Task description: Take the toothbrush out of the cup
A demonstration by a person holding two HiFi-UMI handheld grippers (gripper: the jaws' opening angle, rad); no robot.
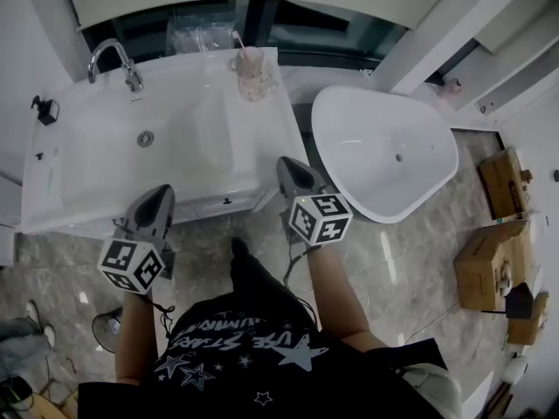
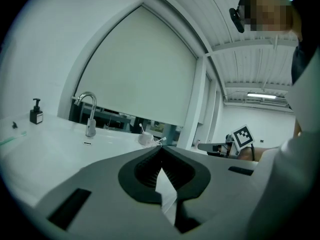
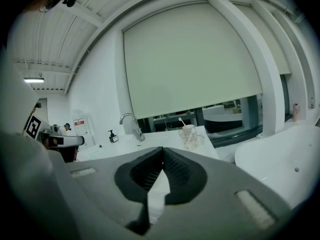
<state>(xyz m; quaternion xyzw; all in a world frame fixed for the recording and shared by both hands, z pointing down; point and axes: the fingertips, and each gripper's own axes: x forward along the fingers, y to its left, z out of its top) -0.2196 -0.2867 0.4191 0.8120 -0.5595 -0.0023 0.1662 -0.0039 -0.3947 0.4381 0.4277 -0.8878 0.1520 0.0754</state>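
At the worktop's (image 1: 196,138) near edge hover the left gripper (image 1: 163,192) and right gripper (image 1: 286,162), fingers pressed together, empty. The cup (image 1: 251,75) stands at the right gripper's eleven o'clock, toothbrush (image 1: 236,40) inside. Best to spread those fingers early and pinch the handle above the rim.

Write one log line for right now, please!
toothbrush: in cup, untouched | left gripper: shut, empty | right gripper: shut, empty

Bright, even indoor light; a ceiling strip lamp (image 2: 261,95) glows. Both gripper views bulge and darken at their rims. Floor tiles (image 1: 384,260) glint.
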